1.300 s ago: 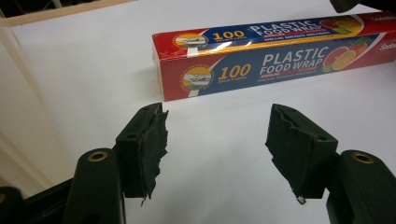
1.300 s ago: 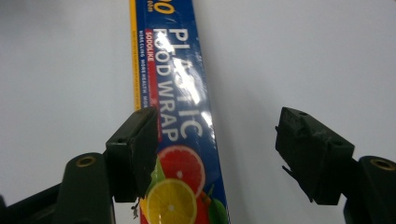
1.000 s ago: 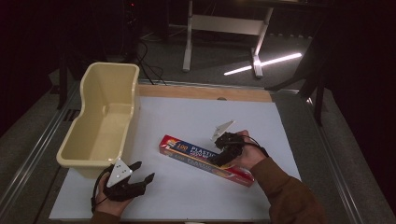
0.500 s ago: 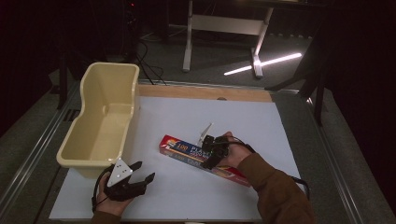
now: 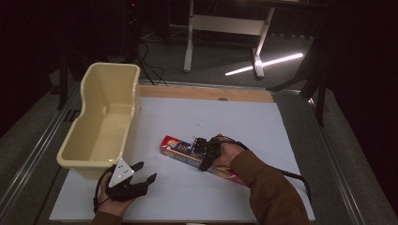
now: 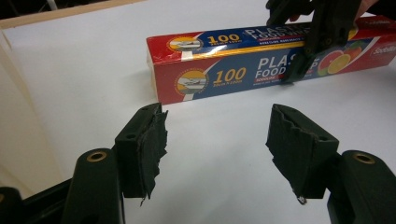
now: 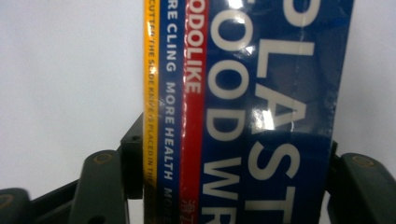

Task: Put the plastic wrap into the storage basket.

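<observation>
I'm closing my right gripper (image 5: 199, 152) around the wrap box (image 5: 180, 148), jaws straddling it mid-table. Its long axis is running far-left to near-right. My left gripper (image 5: 144, 172) is gaping empty near the tub (image 5: 89, 159); its view is showing "100" printed on the box.

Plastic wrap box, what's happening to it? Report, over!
Right gripper astride plastic wrap box, jaws just closing. Left gripper open, empty. Box flat on white table, nothing in the way.

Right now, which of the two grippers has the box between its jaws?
The right gripper: its jaws straddle the plastic wrap box. The left gripper is open over bare table.
</observation>
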{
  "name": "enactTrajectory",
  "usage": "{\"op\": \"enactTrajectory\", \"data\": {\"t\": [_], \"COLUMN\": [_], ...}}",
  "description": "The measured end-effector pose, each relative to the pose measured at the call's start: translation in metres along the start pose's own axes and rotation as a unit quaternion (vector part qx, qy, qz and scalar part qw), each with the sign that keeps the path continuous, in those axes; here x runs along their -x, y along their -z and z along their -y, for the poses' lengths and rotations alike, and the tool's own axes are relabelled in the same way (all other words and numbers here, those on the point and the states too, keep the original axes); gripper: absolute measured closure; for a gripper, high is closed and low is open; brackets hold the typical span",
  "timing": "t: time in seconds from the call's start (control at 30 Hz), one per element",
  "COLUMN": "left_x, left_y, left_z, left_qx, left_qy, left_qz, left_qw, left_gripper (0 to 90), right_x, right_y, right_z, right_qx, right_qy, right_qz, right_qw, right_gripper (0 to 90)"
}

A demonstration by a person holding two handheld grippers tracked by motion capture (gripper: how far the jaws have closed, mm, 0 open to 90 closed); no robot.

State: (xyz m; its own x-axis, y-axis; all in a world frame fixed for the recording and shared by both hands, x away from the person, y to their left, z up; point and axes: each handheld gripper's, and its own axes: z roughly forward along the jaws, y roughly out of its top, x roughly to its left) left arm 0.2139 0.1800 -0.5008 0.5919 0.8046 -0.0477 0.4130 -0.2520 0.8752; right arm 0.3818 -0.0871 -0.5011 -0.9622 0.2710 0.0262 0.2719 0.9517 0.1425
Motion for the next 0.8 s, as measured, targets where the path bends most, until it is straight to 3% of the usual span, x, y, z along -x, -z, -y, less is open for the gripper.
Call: {"op": "enactTrajectory", "data": {"t": [0.27, 0.47, 0.6, 0.67, 0.77, 0.8], "left_x": [0.000, 0.000, 0.001, 0.001, 0.001, 0.001], "left_y": [0.000, 0.000, 0.000, 0.000, 0.001, 0.001], "left_z": [0.000, 0.000, 0.000, 0.000, 0.000, 0.000], "left_qx": [0.002, 0.003, 0.004, 0.005, 0.005, 0.005], "left_qy": [0.001, 0.002, 0.002, 0.001, 0.002, 0.003], "left_qz": [0.001, 0.001, 0.001, 0.001, 0.001, 0.002], "left_qw": [1.0000, 1.0000, 1.0000, 1.0000, 1.0000, 1.0000], "left_gripper": [37.1, 37.1, 37.1, 37.1, 37.1, 37.1], "right_x": [0.000, 0.008, 0.015, 0.018, 0.025, 0.026], "right_y": [0.002, 0.007, 0.016, 0.021, 0.030, 0.033], "right_z": [-0.005, -0.005, -0.006, -0.007, -0.008, -0.008], "right_qx": [-0.019, -0.006, 0.023, 0.044, 0.074, 0.085], "right_qy": [-0.019, -0.066, -0.112, -0.131, -0.165, -0.180], "right_qz": [0.006, -0.012, -0.042, -0.036, -0.035, -0.037], "right_qw": [0.9996, 0.9978, 0.9925, 0.9897, 0.9829, 0.9793], "right_gripper": [40.4, 40.7, 40.7, 40.7, 40.8, 40.8]}}
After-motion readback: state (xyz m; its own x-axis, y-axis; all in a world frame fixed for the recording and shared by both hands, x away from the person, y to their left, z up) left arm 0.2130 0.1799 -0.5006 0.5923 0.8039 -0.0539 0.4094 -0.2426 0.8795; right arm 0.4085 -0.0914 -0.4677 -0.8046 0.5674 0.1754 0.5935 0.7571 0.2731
